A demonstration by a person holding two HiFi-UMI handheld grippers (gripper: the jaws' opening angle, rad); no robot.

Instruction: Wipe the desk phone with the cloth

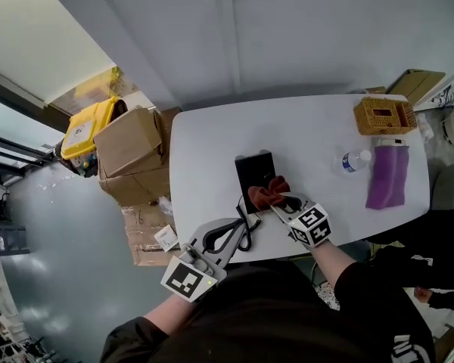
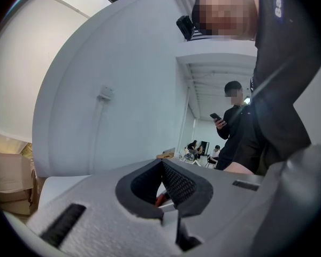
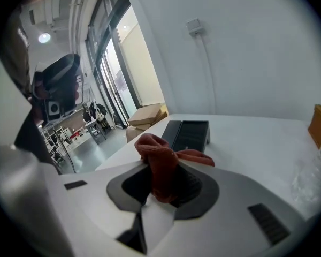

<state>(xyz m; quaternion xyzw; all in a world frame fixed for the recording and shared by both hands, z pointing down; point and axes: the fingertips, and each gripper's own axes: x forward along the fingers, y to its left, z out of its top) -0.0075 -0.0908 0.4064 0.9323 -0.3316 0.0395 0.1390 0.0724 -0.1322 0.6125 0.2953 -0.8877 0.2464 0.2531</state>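
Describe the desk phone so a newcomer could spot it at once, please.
On the white table, near its middle, the desk phone lies just beyond the rust-red cloth in the right gripper. It is the only flat black slab; its neighbours are orange, purple or clear.

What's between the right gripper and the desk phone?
Only the red cloth, clamped by the right gripper and bunched in front of the desk phone. The right gripper view shows it best.

One desk phone [image 1: 255, 174], one cloth [image 1: 267, 193], one bottle [image 1: 353, 161], one basket [image 1: 384, 116] — and one purple pouch [image 1: 387, 176].
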